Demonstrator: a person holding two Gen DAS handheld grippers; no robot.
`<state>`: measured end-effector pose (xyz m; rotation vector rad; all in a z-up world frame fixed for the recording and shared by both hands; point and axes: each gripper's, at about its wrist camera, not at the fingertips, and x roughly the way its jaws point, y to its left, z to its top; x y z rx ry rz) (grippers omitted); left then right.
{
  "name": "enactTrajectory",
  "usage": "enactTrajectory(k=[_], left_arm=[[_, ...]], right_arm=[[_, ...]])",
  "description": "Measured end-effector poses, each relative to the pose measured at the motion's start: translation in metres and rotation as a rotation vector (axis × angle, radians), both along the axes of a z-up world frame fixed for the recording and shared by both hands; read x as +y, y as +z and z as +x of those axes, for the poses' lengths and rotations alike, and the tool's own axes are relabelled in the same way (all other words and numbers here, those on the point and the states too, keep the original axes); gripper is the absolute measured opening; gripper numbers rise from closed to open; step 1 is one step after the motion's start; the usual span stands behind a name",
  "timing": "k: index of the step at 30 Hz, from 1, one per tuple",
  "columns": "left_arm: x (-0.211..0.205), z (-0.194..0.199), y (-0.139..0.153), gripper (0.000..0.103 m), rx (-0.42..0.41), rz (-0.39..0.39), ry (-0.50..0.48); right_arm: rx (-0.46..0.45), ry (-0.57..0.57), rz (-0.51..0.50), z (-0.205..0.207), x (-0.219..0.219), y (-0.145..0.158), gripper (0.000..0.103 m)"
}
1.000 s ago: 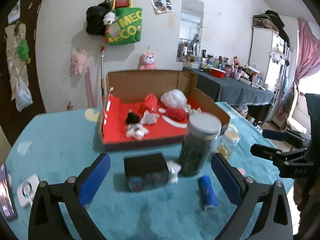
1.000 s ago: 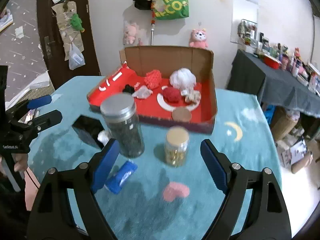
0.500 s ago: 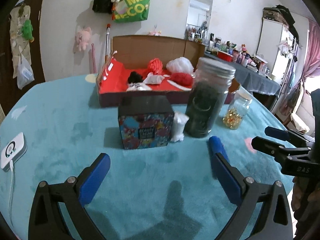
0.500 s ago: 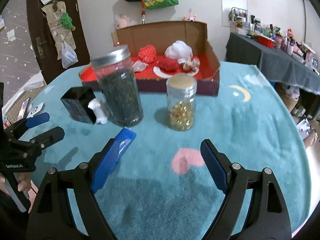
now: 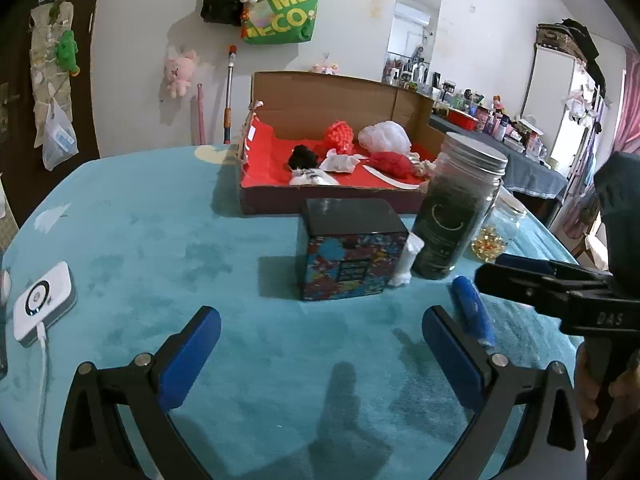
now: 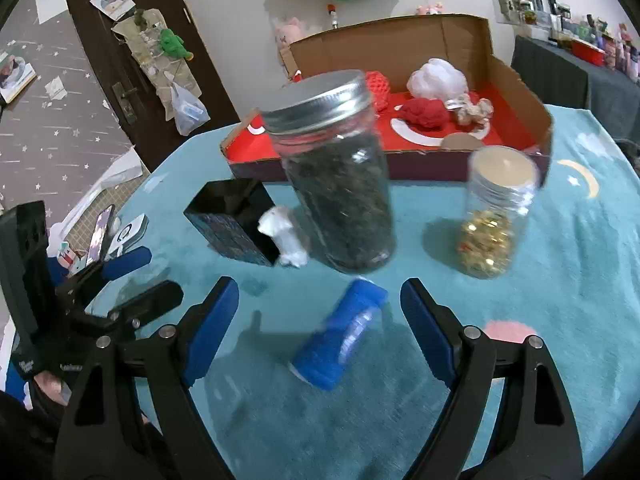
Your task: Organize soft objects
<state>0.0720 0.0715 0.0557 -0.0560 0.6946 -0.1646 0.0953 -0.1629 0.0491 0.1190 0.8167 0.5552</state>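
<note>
Your right gripper [image 6: 320, 316] gapes, unclenched, around the blue cloth roll [image 6: 340, 336] — your left gripper [image 5: 320, 354] is released too, holding nothing.

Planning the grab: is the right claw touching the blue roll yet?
Apart. The right wrist view shows the blue roll lying between the open right claw pads, teal cloth visible either side.

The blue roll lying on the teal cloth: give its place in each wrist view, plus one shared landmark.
Left wrist: blue roll at right, beside the right fingertip.
Right wrist: blue roll low centre, between the open fingers.
Shared landmark: dark jar with metal lid, just behind it.
</note>
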Motion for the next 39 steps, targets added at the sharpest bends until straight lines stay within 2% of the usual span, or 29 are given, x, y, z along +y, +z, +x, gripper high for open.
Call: enactTrajectory(k=[6,10,12,19,21,29,34,39], left_arm=[[0.006,0.006,0.001,0.103,-0.001,0.020,-0.017],[0.011,0.009,-0.001,0.103,0.002,0.014,-0.017],[0.013,0.009,-0.002,0.103,0.005,0.008,-0.021],[0.017,0.004,0.000,0.103,0.000,0.020,-0.034],[0.019,0.003,0.000,0.103,-0.001,0.020,-0.037],[0.019,0.001,0.000,0.103,-0.002,0.026,-0.057],[0.020,0.001,0.001,0.103,-0.004,0.029,-0.069],[0.020,0.000,0.000,0.103,-0.002,0.029,-0.077]], right_arm=[[-0.007,-0.008,-0.028,0.005,0.016,0.002,0.081],[0.023,0.016,0.021,0.007,0.018,0.003,0.080],[0.034,0.026,0.035,0.009,0.020,0.002,0.067],[0.066,-0.010,0.083,0.018,0.028,0.000,0.055],[0.065,-0.049,0.109,0.019,0.026,0.000,0.044],[0.132,-0.116,0.215,0.028,0.024,-0.011,0.043],[0.155,-0.139,0.244,0.033,0.024,-0.016,0.043],[0.168,-0.174,0.254,0.036,0.027,-0.020,0.034]])
